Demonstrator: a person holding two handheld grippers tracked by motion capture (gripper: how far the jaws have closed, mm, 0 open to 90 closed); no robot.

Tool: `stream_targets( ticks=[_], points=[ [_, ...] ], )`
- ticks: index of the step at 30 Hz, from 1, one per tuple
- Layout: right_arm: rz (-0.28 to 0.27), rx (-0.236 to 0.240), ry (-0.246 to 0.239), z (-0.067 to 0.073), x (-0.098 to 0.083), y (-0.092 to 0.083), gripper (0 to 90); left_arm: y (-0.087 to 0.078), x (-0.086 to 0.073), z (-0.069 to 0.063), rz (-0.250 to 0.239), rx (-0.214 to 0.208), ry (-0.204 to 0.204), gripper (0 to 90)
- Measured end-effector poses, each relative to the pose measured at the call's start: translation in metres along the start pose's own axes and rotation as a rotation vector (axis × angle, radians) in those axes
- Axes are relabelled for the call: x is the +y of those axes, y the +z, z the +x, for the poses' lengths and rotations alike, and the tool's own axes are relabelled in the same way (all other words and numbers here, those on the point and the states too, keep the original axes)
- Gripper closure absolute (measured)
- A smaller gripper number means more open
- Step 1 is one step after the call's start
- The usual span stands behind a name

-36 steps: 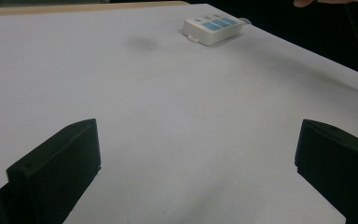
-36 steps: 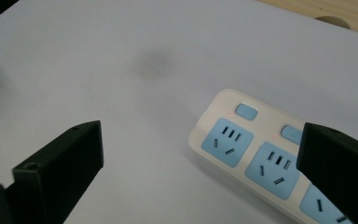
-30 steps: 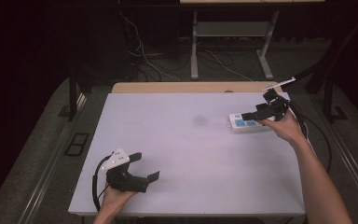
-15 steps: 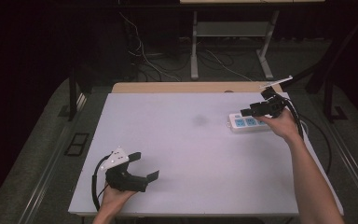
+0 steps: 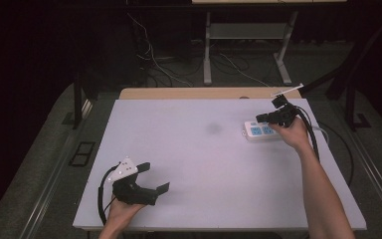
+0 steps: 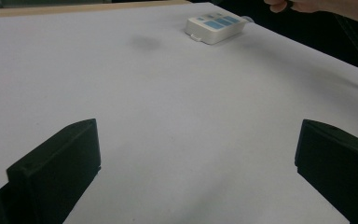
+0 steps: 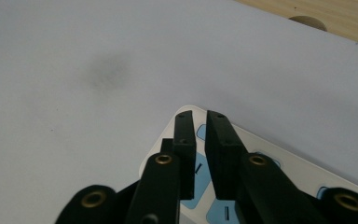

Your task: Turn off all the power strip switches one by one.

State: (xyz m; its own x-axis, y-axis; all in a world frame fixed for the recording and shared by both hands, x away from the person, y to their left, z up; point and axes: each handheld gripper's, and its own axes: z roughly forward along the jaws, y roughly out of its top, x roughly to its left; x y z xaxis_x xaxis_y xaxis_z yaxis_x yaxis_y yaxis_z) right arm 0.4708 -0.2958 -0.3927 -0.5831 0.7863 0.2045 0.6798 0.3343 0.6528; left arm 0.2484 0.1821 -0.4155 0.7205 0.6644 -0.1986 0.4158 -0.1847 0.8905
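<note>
Where the right gripper (image 5: 261, 118) hangs over the white power strip (image 5: 257, 131) at the far right of the table (image 5: 199, 164), its jaws stand nearly together with a thin gap and nothing between them; whether they touch the strip I cannot tell; the hand (image 5: 292, 133) hides the strip's right end; the left gripper (image 5: 155, 178) rests near the front left, jaws wide apart, empty; a faint grey smudge (image 5: 213, 128) marks the table.

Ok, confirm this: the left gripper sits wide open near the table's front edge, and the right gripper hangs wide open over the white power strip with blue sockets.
Not quite. The right gripper is nearly shut over the white power strip with blue sockets, per the right gripper view. The left gripper is wide open.
</note>
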Motion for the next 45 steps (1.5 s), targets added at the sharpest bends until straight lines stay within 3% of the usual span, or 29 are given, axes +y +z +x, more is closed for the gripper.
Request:
stream_targets(
  ticks=[15,33,45],
  points=[
    [-0.026,-0.022,0.053,-0.006,-0.003,0.015,89.7,0.0,0.0,0.001,-0.001,0.0,-0.004,0.0],
    [-0.023,0.012,0.118,-0.012,-0.009,0.031,89.7,0.001,-0.001,0.002,0.005,0.001,-0.003,0.0],
    [-0.023,0.006,0.094,-0.01,-0.011,0.033,90.0,0.002,-0.001,0.001,0.01,0.0,0.001,0.0]
  ],
)
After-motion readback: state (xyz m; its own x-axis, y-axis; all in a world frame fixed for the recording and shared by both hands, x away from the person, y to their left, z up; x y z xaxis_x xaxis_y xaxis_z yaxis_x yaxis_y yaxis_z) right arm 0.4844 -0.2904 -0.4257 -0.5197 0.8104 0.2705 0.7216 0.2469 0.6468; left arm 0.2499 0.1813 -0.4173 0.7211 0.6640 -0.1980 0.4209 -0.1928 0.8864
